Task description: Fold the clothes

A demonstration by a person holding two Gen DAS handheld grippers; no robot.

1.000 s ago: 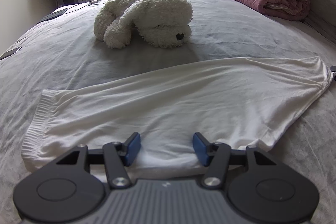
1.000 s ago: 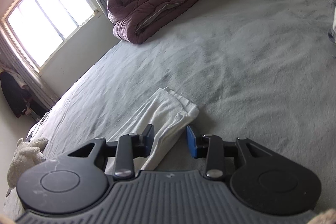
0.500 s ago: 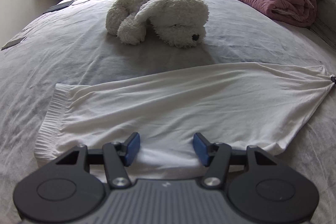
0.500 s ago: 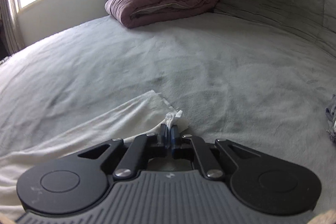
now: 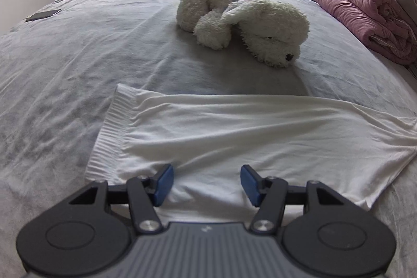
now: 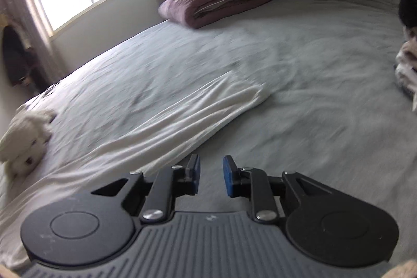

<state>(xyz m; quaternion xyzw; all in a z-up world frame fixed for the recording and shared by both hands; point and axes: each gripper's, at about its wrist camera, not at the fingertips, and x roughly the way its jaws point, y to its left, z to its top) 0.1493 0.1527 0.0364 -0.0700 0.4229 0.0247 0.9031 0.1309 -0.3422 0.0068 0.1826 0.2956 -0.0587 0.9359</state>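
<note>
A white garment (image 5: 234,137) lies flat and long across the grey bed sheet (image 5: 78,64), its ribbed hem (image 5: 109,137) at the left. My left gripper (image 5: 204,183) stands open just above the garment's near edge, nothing between its blue pads. In the right wrist view the same white garment (image 6: 161,127) stretches from lower left to its narrow end at centre. My right gripper (image 6: 211,175) is open beside the garment's near edge, over bare sheet, holding nothing. That view is blurred.
A white plush dog (image 5: 242,17) lies on the bed beyond the garment, also seen as plush dog (image 6: 23,142) at the left. A folded pink quilt (image 5: 372,14) sits by the headboard. Dark flat items (image 5: 43,15) lie near the far left edge. Folded clothes (image 6: 406,69) rest at right.
My right gripper, shut on the garment's narrow end half a second ago, has opened, let go and pulled back. The left gripper stayed open and turned left along the garment.
</note>
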